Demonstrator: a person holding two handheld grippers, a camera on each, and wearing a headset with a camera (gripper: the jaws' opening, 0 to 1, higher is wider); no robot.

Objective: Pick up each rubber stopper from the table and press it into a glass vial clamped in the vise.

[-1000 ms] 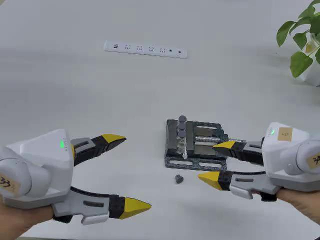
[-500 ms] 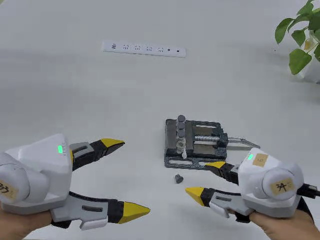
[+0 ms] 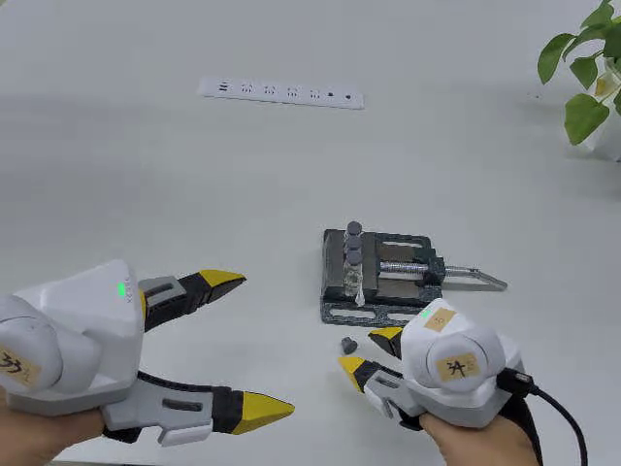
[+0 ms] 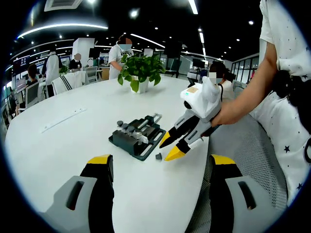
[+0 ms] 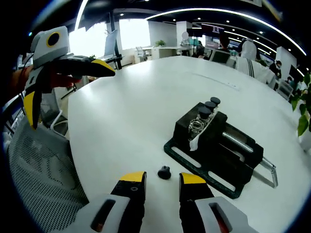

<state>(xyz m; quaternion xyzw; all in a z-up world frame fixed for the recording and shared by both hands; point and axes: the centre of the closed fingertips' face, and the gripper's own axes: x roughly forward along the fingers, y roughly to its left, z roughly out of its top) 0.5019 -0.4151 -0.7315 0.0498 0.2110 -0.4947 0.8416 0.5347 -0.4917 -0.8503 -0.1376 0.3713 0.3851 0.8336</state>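
Rubber stopper [image 5: 164, 172] lies near the table [image 5: 121, 111] edge, just ahead of the right gripper's [image 5: 163, 177] narrowly parted, empty jaws; left gripper [image 3: 257, 340] gapes wide, empty.

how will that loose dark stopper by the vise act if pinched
The small dark rubber stopper looks light, so a nudge from the right tool would likely skid it. Its round body may roll if pinched off-centre. Rubber should give, not break.

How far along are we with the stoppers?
Three vials in the vise look stoppered; the nearest vial looks open. One stopper lies on the table, with the right tool open just short of it. The left tool hangs open, empty. To do: grasp it and press it in.
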